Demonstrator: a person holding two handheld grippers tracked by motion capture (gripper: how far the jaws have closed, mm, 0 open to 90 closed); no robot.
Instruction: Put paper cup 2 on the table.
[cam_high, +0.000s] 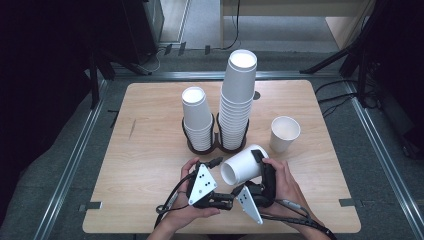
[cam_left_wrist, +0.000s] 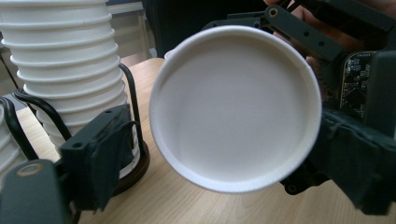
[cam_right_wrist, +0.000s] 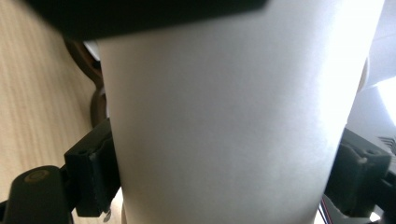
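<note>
cup (cam_high: 243, 166): tipped sideways, lower centre, above tabletop (cam_high: 145, 165)
right hand-held gripper (cam_high: 264, 167): clamped on cup
left hand-held gripper (cam_high: 214, 164): jaws apart, gripping nothing, facing cup mouth

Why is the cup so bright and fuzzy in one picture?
In the right gripper view the held cup sits very close to the camera, so it looks soft, and glare whitens its upper right. In the left gripper view its open mouth is sharper, evenly lit. The high view is clear on the table, dark around it.
</note>
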